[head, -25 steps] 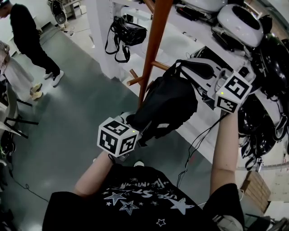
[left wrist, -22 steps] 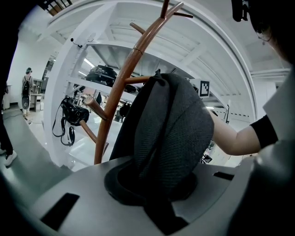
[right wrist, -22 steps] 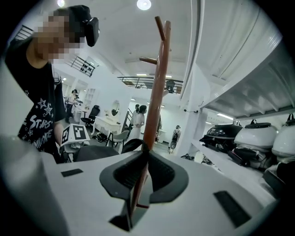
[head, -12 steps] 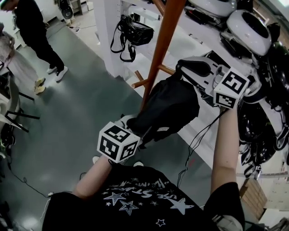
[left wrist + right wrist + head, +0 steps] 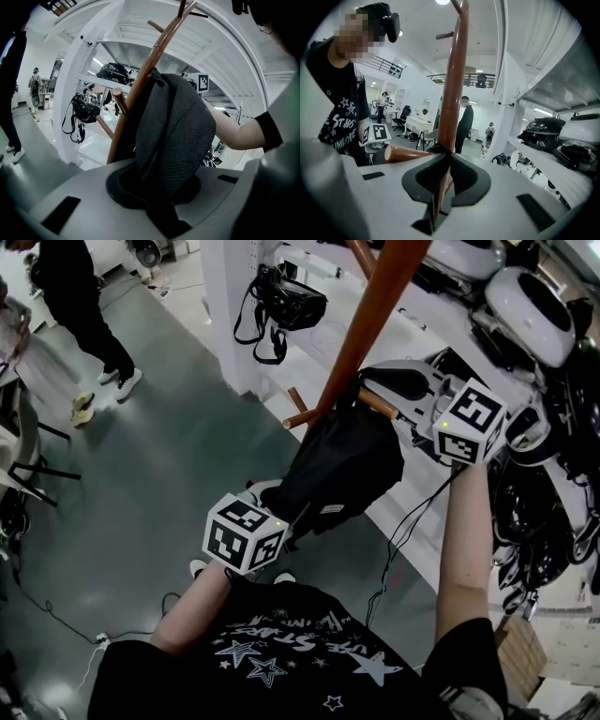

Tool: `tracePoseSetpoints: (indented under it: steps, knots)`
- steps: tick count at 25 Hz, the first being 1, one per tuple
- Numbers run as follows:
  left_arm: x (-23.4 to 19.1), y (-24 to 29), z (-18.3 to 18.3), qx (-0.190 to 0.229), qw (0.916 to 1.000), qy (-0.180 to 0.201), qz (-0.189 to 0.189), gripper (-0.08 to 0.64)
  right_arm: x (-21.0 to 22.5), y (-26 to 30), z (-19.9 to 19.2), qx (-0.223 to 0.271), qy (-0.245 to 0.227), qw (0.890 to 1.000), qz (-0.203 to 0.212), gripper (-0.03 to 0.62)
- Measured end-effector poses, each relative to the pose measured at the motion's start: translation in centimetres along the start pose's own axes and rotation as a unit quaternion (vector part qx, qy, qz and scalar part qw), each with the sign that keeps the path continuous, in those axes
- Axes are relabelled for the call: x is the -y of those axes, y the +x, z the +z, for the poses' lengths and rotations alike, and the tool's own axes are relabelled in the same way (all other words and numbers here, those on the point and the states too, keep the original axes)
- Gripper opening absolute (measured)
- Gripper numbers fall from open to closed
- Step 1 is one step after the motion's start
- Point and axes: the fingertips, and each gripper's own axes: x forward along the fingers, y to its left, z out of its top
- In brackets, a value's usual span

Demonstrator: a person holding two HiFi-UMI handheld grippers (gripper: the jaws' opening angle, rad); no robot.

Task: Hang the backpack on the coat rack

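Since a second ago the backpack (image 5: pixel 347 465) has swung closer against the coat rack (image 5: pixel 375 315). My left tongs (image 5: pixel 157 185) clamp its lower end; my right tongs (image 5: pixel 447 161), nearly closed, pinch what seems its top loop (image 5: pixel 439 149) at a peg (image 5: pixel 405 153).

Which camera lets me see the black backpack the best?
The head view: the whole backpack shows there, against the coat rack pole. The left gripper view shows only its mesh side up close. The right gripper view shows just a black loop of it by a peg.
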Motion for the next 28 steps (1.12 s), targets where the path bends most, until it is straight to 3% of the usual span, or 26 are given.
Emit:
tracePoseSetpoints:
  steps: [7,10,16,21,28]
  knots:
    - [-1.9,0.5,-2.0,-0.022,0.9997,0.001,0.004,0.072,-0.2,1.0,-1.7,-0.007,0.023,1.0,0.001,0.037]
    - [-2.8,0.9,-2.7,-0.032,0.9994,0.004,0.014,0.075,-0.4,1.0,-2.0,0.015,0.043,0.999,0.0,0.038]
    - [-5.0,1.9,-3.6,-0.048,0.996,0.06,0.046,0.091,-0.9,0.7,-2.5,0.063,0.095,0.993,-0.034,0.095]
    - [-6.6,2.7,-3.6,-0.05,0.9907,0.113,0.056,0.11,-1.5,-1.3,-5.0,0.041,0.101,0.988,-0.111,0.12]
    - [-6.8,3.5,-3.9,-0.064,0.9865,0.15,0.013,0.142,-5.0,-4.9,-6.0,0.049,0.12,0.967,-0.219,0.12]
